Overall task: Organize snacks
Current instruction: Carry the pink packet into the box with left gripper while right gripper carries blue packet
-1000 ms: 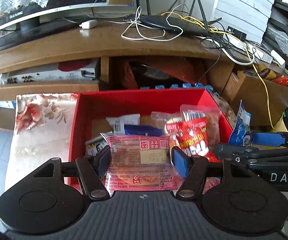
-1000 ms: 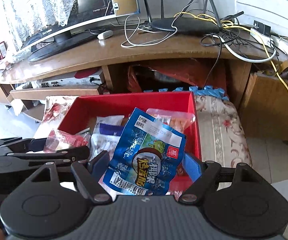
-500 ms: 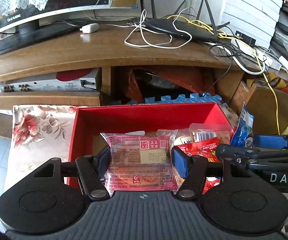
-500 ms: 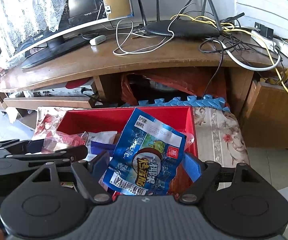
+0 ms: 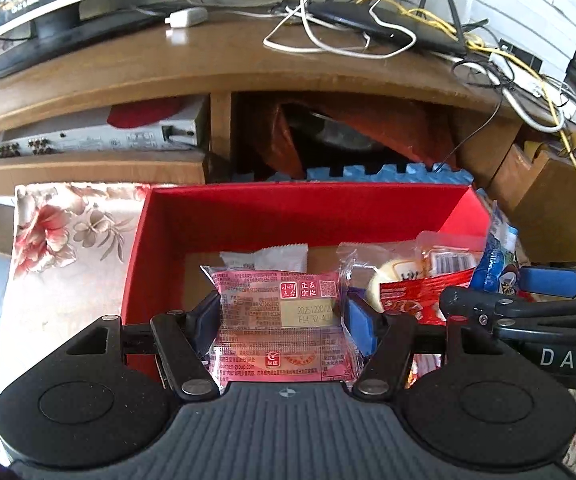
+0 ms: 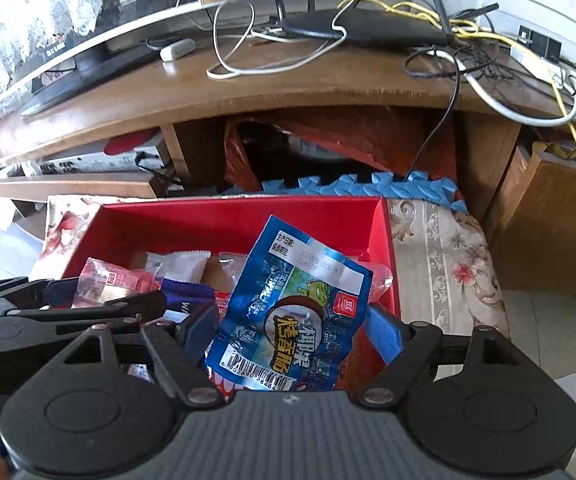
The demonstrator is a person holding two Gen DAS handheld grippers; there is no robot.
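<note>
Left wrist: left gripper (image 5: 282, 314) clamps pink packet (image 5: 280, 320)

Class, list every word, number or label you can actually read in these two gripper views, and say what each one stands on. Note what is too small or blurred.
"DAS": on the right gripper, cut off at the picture's edge.
"2025 1220", partly legible: date stamp on the pink snack packet.
Chinese characters: on the blue snack packet; its barcode digits are too blurred.
Mirrored brand text: on the monitor, not reliably readable.
Fine print on both packets: too small.
</note>
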